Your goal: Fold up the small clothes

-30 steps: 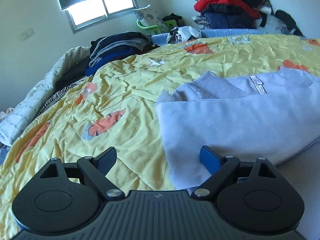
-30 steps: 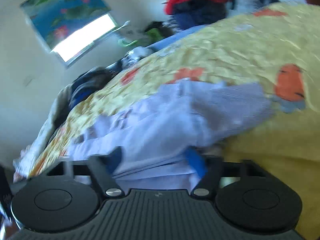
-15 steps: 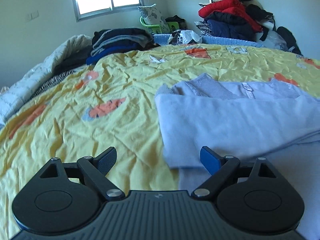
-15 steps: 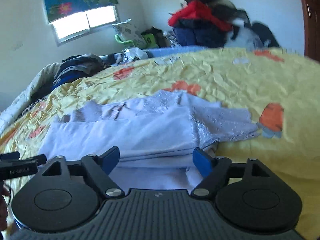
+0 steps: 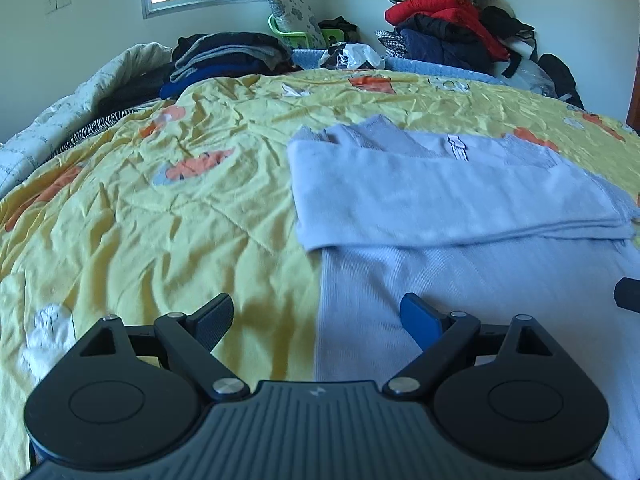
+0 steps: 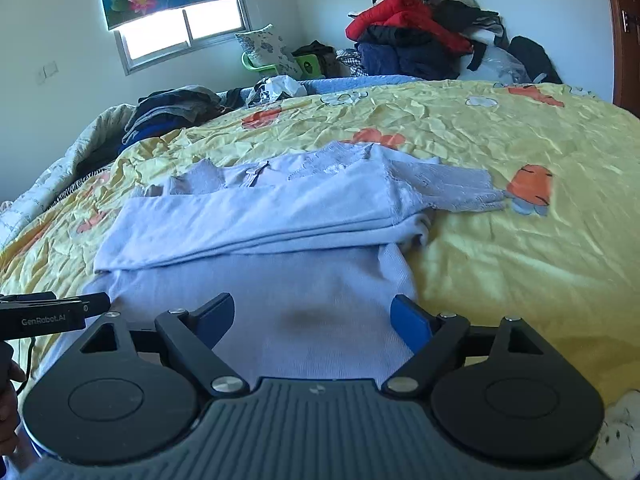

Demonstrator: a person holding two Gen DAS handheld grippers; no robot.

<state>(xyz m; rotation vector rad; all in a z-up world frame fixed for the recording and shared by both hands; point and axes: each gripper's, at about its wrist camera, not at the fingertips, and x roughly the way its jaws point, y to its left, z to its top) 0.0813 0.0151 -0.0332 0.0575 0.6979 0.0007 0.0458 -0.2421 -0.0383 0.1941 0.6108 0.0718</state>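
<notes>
A pale lavender top [image 5: 440, 208] lies on the yellow bedspread [image 5: 160, 208], its lower part folded up over the body; it also shows in the right wrist view [image 6: 256, 220], with a lace sleeve [image 6: 452, 192] sticking out to the right. My left gripper [image 5: 318, 320] is open and empty, over the garment's near left edge. My right gripper [image 6: 312, 316] is open and empty, over the garment's near hem. The left gripper's side shows at the left edge of the right wrist view [image 6: 52, 314].
A stack of dark folded clothes [image 5: 228, 54] sits at the bed's far left. A heap of red and dark jackets [image 5: 452, 28] is piled at the far right. A quilt [image 5: 80, 96] lies along the left edge. A brown door frame [image 6: 624, 32] stands at right.
Both grippers have drawn back toward the near edge of the bed and levelled out. The right gripper has let go of the folded-over cloth, which now lies flat.
</notes>
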